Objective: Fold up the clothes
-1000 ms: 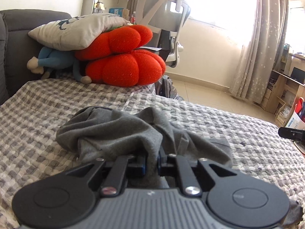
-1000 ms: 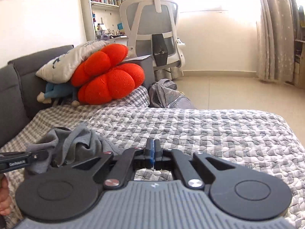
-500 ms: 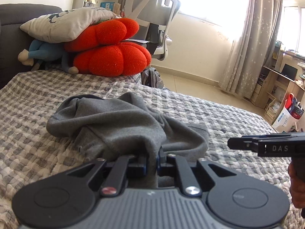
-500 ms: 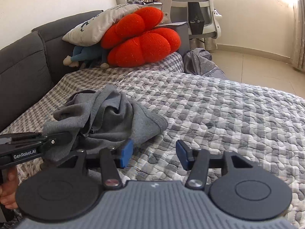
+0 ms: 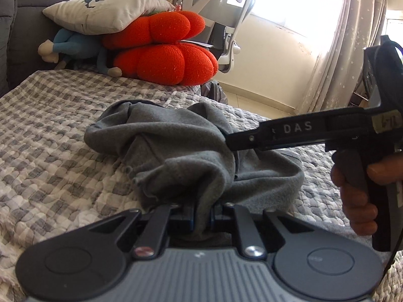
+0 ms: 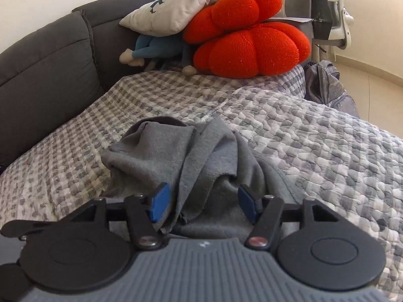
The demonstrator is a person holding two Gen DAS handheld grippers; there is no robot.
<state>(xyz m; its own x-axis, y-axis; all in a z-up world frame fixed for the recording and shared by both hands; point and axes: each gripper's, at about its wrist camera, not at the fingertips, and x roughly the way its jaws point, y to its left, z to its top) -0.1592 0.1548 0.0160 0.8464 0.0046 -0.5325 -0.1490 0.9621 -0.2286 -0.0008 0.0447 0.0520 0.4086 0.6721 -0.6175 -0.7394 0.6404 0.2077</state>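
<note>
Readable text: "DAS" in pale letters on the side of the right hand-held gripper point(image 5: 233, 142) where it crosses the left wrist view; a small pale sticker further back on its body has a handwritten mark, not legible. The grey-white pillow point(image 6: 176, 7) has dark print, and a line along its top edge is too small to read. No other writing is legible.

Left hand-held gripper point(image 5: 202, 217): low over the bed, pointing forward and somewhat down. Its jaws are nearly together and clamped on a fold of the grey garment point(image 5: 176, 156); the cloth runs up out of the pads in a taut ridge. Jaws are opening slightly, but the cloth is still pinched.

Right hand-held gripper: comes in from the right of the left wrist view, held level, tip against the right flank of the garment. The person's hand point(image 5: 360, 191) wraps the pistol-style handle, fingers curled round it. In its own view the blue pads point(image 6: 160, 202) stand apart and are opening, with bunched grey cloth between them; the left pad is right by the cloth, and the right pad looks apart from it.

The grey garment lies crumpled in a heap on the checked grey-white bedspread point(image 6: 327, 151), in mid bed, just ahead of both grippers.

Behind it: red knitted cushions point(image 6: 252, 42) stacked two high, pillow on top, a blue soft toy point(image 6: 156, 47) underneath, against the dark grey headboard point(image 6: 45, 60). A white office chair point(image 5: 226, 12) and curtain point(image 5: 337, 50) stand by the bright window.
</note>
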